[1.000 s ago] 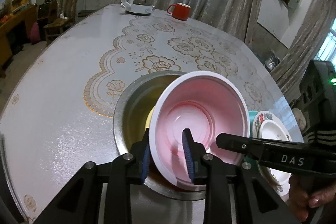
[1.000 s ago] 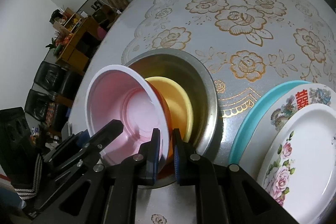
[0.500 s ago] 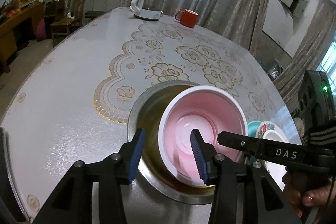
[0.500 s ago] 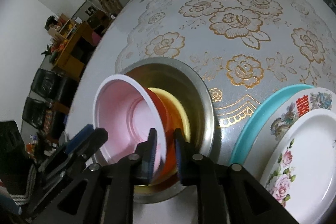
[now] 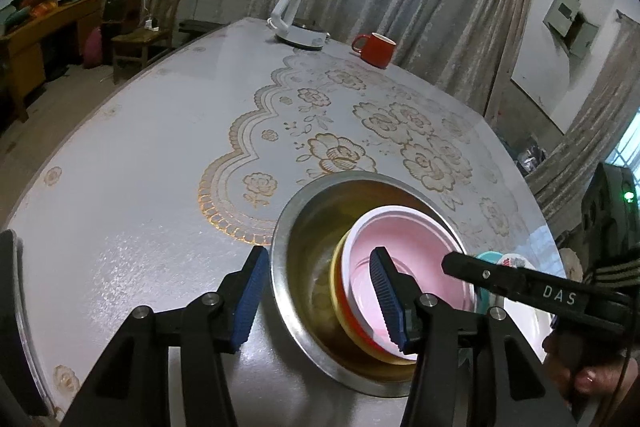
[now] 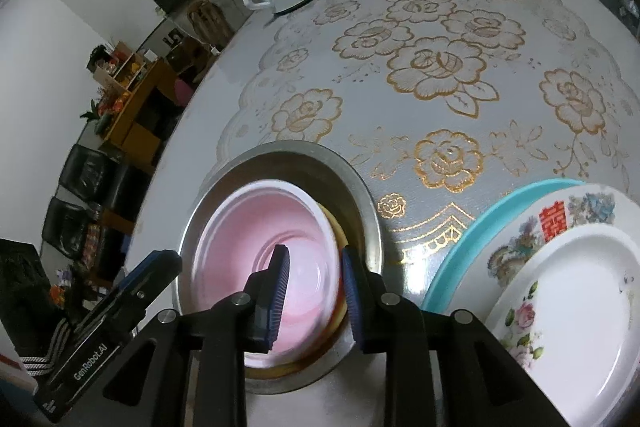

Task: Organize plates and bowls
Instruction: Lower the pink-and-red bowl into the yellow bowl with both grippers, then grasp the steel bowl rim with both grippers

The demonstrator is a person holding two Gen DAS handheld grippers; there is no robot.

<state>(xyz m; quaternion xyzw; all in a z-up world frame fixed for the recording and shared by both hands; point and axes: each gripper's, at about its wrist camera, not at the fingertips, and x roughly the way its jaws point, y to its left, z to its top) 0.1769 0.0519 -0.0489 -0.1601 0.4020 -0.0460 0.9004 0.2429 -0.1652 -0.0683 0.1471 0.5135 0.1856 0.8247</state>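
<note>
Pink bowl (image 6: 256, 247) sits nested in the steel basin (image 5: 304, 227); both tongs, left (image 5: 316, 299) and right (image 6: 314, 291), are opening, gripping nothing.

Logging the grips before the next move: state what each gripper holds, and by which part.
Nothing is held. The left gripper and right gripper are both opening, each still straddling a rim beside the pink bowl, which sits nested in the steel basin.

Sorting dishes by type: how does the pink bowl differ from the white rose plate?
The pink bowl is deep with a plain pink inside; the white rose plate is shallow with painted roses. The bowl nests in a steel basin; the plate tops a plate stack beside it. Both are round with white rims.
</note>
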